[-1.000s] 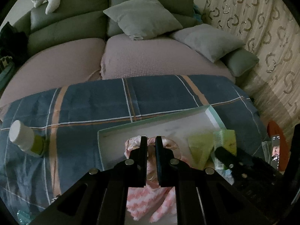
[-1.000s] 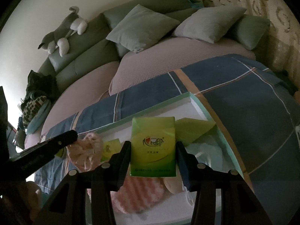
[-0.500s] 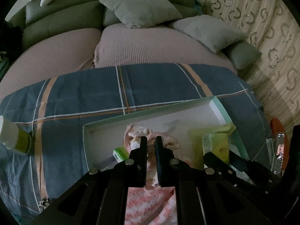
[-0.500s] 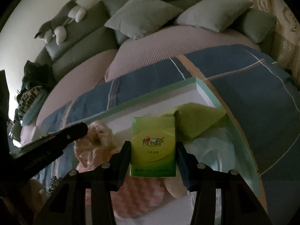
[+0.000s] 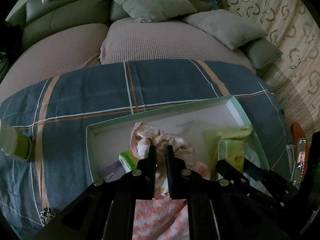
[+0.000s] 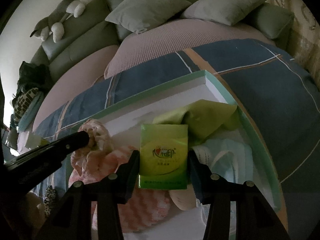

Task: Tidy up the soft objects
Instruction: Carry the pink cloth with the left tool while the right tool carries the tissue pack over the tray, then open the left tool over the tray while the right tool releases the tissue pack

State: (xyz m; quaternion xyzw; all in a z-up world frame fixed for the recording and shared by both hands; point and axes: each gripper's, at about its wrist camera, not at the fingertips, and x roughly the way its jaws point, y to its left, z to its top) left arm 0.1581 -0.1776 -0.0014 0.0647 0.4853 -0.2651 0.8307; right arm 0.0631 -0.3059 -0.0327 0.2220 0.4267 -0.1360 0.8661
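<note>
A shallow mint-green box (image 5: 180, 105) (image 6: 166, 84) with a white inside lies on the blue plaid blanket. My left gripper (image 5: 161, 150) is shut on a crumpled pink patterned cloth (image 5: 148, 134) (image 6: 96, 132) and holds it over the box. My right gripper (image 6: 163, 156) is shut on a green tissue pack (image 6: 164, 156) (image 5: 231, 150), held over the box's right half. In the box lie a yellow-green cloth (image 6: 208, 118), a pink and white knitted piece (image 5: 158, 218) (image 6: 144, 206), a pale blue cloth (image 6: 226, 152) and a second green pack (image 5: 127, 159).
A white-capped green bottle (image 5: 14, 142) lies on the blanket (image 5: 90, 98) left of the box. Grey cushions (image 5: 152, 0) and a grey plush toy (image 6: 58, 22) sit on the sofa behind. A patterned curtain (image 5: 290, 30) hangs at the right. An orange object (image 5: 298, 134) is at the right edge.
Both grippers have moved forward and lower over the box, which looms larger. The pink cloth and the tissue pack stay gripped.
</note>
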